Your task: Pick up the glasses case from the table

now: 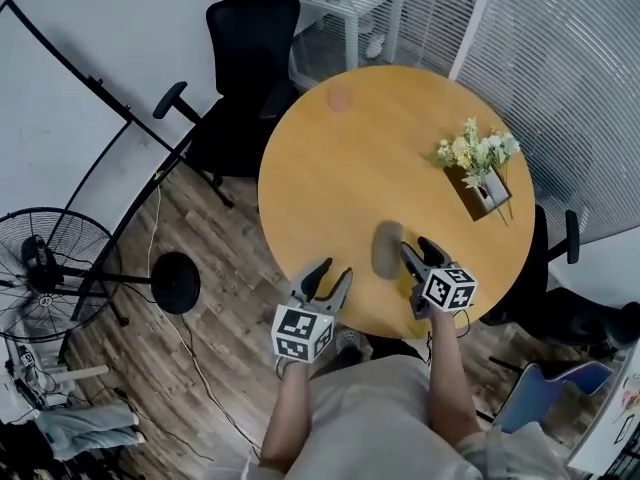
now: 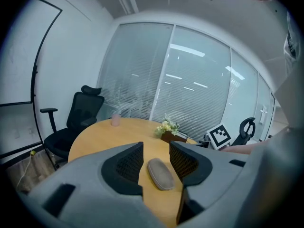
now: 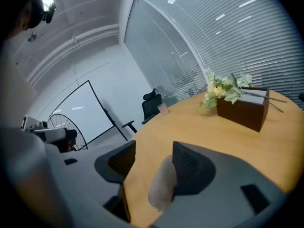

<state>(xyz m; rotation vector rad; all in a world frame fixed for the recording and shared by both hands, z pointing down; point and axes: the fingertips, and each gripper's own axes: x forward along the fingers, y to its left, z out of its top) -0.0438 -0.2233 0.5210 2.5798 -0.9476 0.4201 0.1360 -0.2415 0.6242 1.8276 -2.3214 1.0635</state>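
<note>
A grey oval glasses case (image 1: 386, 248) lies near the front edge of the round wooden table (image 1: 330, 168). My right gripper (image 1: 416, 247) stands open around the case's near end. In the right gripper view the case (image 3: 161, 186) sits close against the right finger (image 3: 190, 167), with a wide gap to the left finger. My left gripper (image 1: 335, 271) is open at the table's front edge, to the left of the case and apart from it. In the left gripper view the case (image 2: 160, 174) shows farther off on the table, framed by the open left gripper (image 2: 156, 151).
A brown box of flowers (image 1: 480, 173) stands at the table's right side, and a pink cup (image 1: 339, 96) at its far edge. A black office chair (image 1: 245, 68) is behind the table. On the floor at the left stand a fan (image 1: 45, 268) and a whiteboard stand.
</note>
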